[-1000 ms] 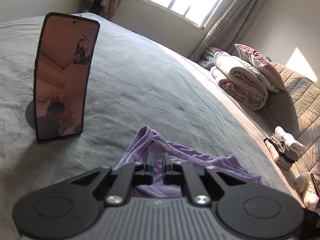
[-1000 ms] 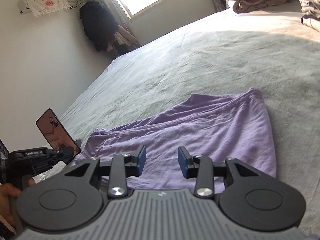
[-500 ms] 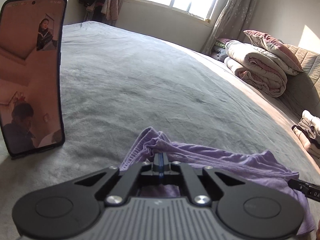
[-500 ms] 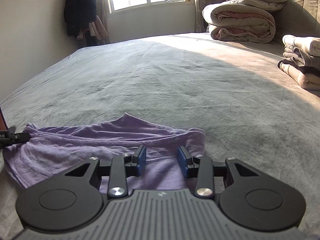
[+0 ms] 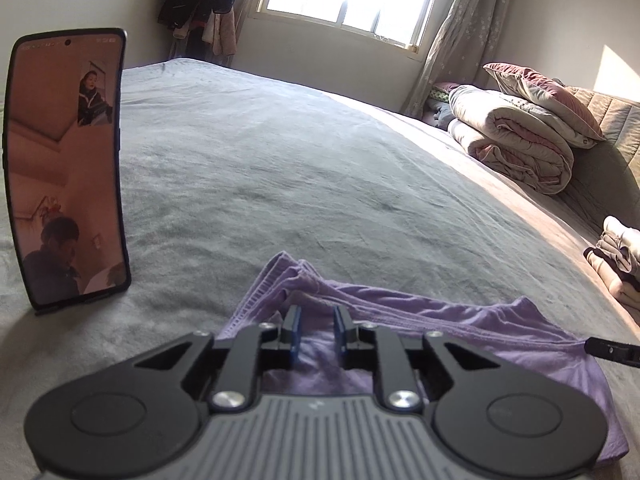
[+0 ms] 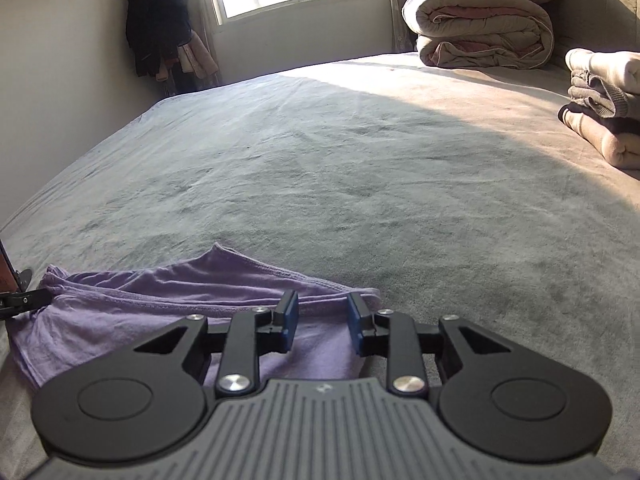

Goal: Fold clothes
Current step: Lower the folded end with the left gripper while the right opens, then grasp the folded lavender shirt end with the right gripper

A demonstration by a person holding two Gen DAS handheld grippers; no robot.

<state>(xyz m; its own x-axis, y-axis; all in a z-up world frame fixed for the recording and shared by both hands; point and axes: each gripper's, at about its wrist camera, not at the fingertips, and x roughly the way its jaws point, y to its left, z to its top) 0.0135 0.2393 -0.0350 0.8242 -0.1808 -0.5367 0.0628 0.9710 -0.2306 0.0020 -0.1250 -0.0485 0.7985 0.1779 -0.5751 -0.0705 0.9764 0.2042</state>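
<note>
Lying flat on grey bed (image 5: 320, 168), purple garment (image 5: 500, 332), left gripper (image 5: 316, 330) over its bunched left end, jaws parted, gripping nothing, right gripper (image 6: 319, 322) at its right edge, jaws wider apart, empty, phone (image 5: 66, 168) upright nearby.

Folded clothes stack (image 6: 608, 108) cut off at rt edge.

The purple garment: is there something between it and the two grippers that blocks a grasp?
Nothing visible does. The left gripper and right gripper are both open, right over the purple garment on the bed. The phone stands off to the left, clear of both.
</note>
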